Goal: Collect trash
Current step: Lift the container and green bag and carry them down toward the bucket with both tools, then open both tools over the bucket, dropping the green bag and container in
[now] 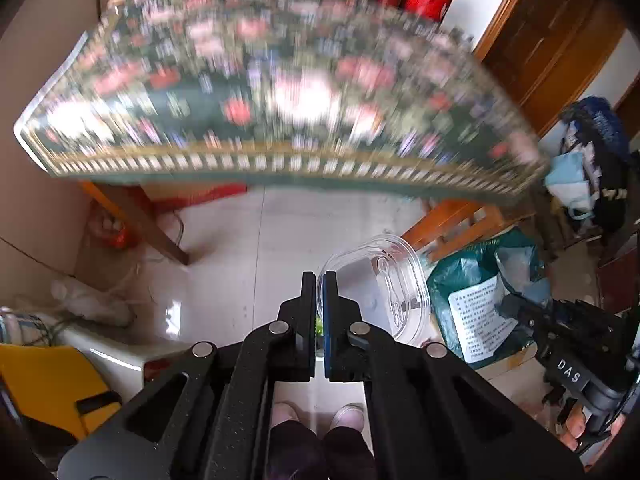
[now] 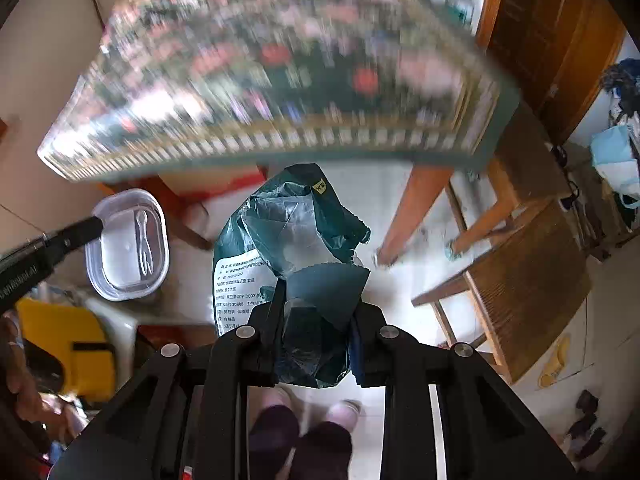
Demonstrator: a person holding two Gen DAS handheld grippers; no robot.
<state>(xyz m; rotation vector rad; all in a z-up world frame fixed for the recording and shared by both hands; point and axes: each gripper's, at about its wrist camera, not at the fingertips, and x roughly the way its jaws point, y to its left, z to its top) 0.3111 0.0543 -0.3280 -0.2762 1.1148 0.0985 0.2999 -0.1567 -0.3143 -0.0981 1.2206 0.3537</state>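
In the right gripper, green wrapper points away lengthwise.

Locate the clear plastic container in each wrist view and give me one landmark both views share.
Left wrist view: the clear plastic container sits lower centre-right, its edge pinched in the left gripper.
Right wrist view: it is at mid-left, with the left gripper reaching in from the left edge.
Shared landmark: the floral tablecloth across the top of both.
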